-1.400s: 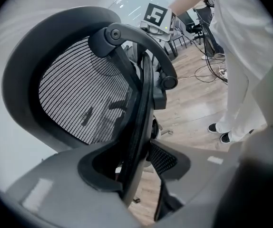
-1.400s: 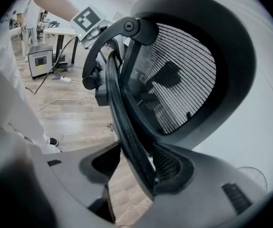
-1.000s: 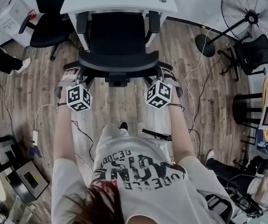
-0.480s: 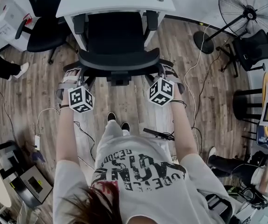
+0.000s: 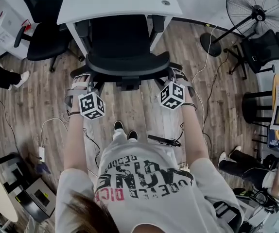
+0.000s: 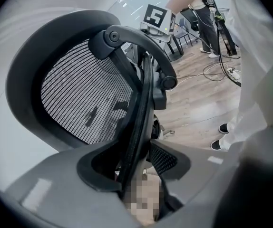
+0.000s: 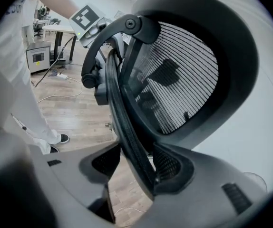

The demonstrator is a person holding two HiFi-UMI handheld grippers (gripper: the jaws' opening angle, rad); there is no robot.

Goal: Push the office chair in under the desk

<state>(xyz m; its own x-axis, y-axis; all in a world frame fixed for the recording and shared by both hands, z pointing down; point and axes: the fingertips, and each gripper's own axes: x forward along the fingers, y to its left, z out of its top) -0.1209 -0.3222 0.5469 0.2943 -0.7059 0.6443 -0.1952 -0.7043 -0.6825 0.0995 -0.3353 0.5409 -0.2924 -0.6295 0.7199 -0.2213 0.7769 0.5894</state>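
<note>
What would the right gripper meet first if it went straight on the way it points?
The chair back: its rim already sits between the jaws of the right gripper. Beyond that, probably the desk.

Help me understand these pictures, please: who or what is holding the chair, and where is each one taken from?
There is no robot here: a person holds a two-jaw gripper in each hand. The top picture comes from a camera on the person's head, looking down at the left gripper, the right gripper, the chair and the desk. The other two come from cameras riding on the grippers, looking along their jaws. Each gripper's jaws clamp the rim of the chair's mesh back, one at either side. The seat sits partly under the desk, on a wood floor.
</note>
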